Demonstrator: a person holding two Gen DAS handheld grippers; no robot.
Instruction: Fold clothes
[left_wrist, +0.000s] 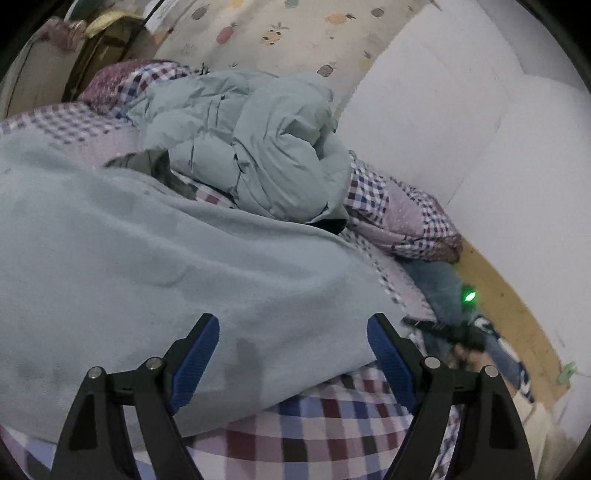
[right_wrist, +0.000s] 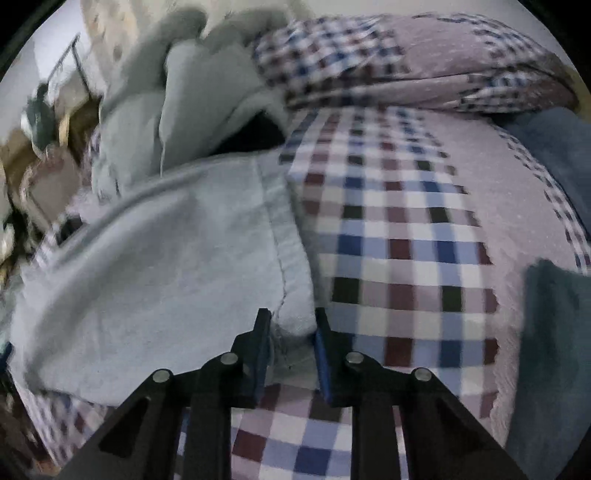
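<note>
A pale blue-grey fleece garment is lying spread flat across a bed covered with a checked sheet of maroon, navy and white squares. The left gripper is hovering just above the garment's near edge with its blue-padded jaws standing wide apart, grasping nothing; the cloth is passing beneath the gap between them.

In the right wrist view, which is somewhat blurred, the right gripper is closing its narrow jaws around the stitched hem corner of the same pale garment, with a fold of fabric bunching up between the pads, so it appears clenched on the cloth. That corner is sitting right at the boundary where the garment meets the bare checked sheet.

Further back on the bed, a crumpled pale blue puffy quilted jacket is lying in a heap, resting partly against a checked and dotted pink pillow. A pair of blue denim jeans is lying beside the pillow near the bed's edge, next to a white wall
</note>
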